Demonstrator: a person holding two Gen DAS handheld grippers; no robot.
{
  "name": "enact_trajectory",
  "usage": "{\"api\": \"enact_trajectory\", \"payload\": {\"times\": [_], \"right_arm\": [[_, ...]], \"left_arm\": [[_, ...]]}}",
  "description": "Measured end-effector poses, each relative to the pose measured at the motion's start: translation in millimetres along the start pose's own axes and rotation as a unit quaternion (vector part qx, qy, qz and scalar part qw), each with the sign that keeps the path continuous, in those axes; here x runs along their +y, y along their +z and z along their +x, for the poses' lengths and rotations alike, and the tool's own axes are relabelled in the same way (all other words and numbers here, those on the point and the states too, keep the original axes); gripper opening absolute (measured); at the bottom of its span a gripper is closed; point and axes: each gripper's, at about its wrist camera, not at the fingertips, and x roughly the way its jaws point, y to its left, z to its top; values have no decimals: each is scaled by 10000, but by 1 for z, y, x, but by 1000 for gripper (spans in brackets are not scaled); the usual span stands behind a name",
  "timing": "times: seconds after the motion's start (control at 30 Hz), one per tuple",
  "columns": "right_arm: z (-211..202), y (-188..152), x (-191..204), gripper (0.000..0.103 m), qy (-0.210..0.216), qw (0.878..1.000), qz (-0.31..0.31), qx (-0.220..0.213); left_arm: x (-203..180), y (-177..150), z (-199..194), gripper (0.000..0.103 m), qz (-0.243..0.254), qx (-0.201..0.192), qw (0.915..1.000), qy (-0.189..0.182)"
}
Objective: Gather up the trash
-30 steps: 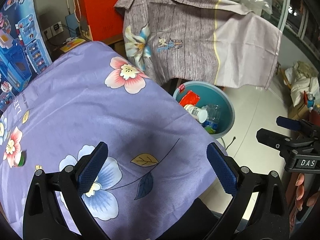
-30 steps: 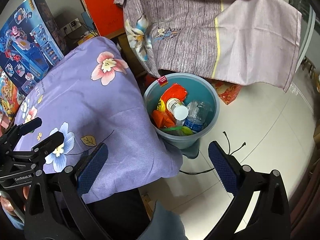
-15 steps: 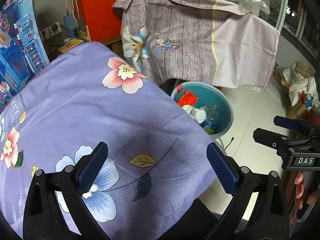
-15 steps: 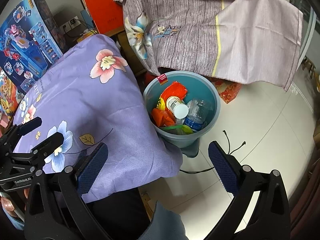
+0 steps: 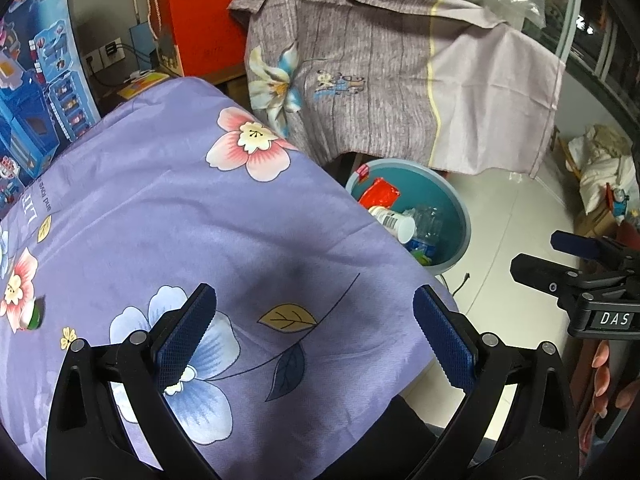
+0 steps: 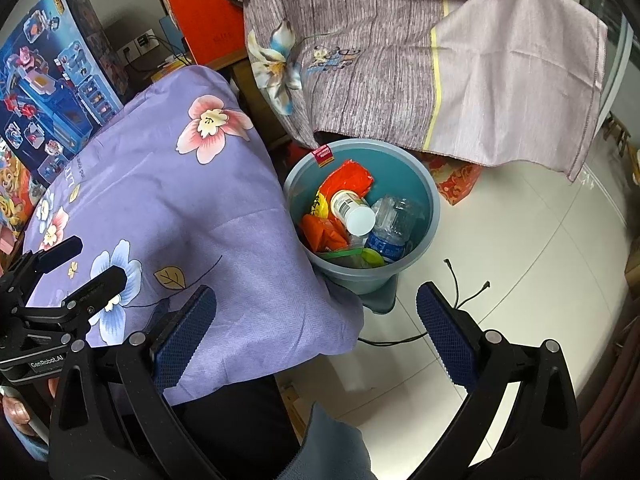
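Observation:
A teal bin [image 6: 430, 216] stands on the floor beside the purple floral tablecloth [image 6: 168, 200]. In it lie a red wrapper [image 6: 352, 180], a white bottle [image 6: 354, 212], a clear plastic bottle [image 6: 394, 224] and orange and green scraps. The bin also shows in the left wrist view [image 5: 456, 216]. My right gripper [image 6: 316, 336] is open and empty, above the floor near the bin. My left gripper [image 5: 314, 334] is open and empty over the tablecloth [image 5: 160, 208]. A small green and white item [image 5: 34, 316] lies on the cloth at far left.
A grey-lilac cloth [image 6: 420, 52] hangs over furniture behind the bin. A blue toy box [image 6: 52, 92] and an orange box [image 6: 200, 4] stand at the back. A black cord [image 6: 460, 292] lies on the white tile floor. The right gripper shows in the left wrist view [image 5: 580, 280].
Both views have shifted only slightly; the left gripper has drifted a little over the cloth. Both grippers stay open and empty.

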Motion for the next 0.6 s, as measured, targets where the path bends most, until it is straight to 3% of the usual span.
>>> {"api": "enact_trajectory", "payload": {"times": [0.6], "right_arm": [[7, -1, 2, 96, 6, 10000, -15, 75]], "left_arm": [[2, -3, 5, 99, -39, 47, 9999, 86]]}}
